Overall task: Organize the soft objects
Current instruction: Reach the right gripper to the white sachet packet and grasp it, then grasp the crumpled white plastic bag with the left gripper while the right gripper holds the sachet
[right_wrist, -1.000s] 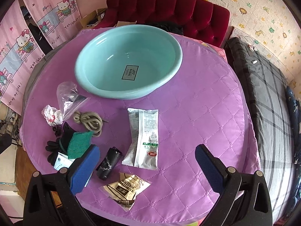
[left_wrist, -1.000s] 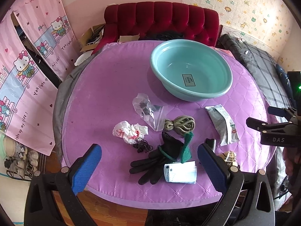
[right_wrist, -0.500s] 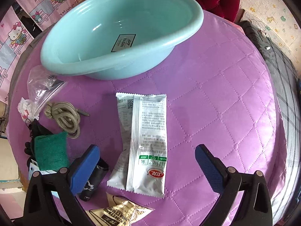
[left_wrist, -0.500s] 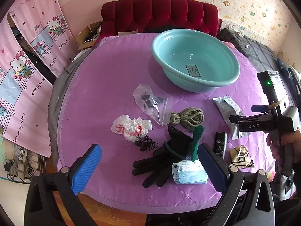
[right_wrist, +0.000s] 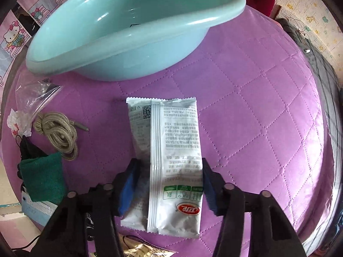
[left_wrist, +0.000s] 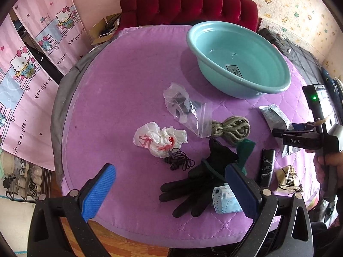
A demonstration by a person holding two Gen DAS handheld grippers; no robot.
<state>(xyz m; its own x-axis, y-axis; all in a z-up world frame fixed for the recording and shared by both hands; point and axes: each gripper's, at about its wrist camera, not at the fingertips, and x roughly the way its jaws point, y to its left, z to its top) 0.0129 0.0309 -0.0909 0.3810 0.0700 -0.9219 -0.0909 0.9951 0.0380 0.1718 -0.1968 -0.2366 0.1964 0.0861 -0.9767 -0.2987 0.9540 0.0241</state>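
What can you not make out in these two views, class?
- White sachet: whether the right gripper pads press it; its lower part is hidden by that gripper in the left wrist view.
- Face mask: partly hidden by the left gripper.
- Brown packet: cut off by the bottom edge, right wrist view.

2 wrist fisheyes, both angled steeply down at the purple quilted table (left_wrist: 128, 90). Left view — higher, wider, toward the red headboard (left_wrist: 188, 6). Right view — very near. Shared: teal basin (right_wrist: 133, 49), silver sachet (right_wrist: 175, 150), rope coil (left_wrist: 231, 128).
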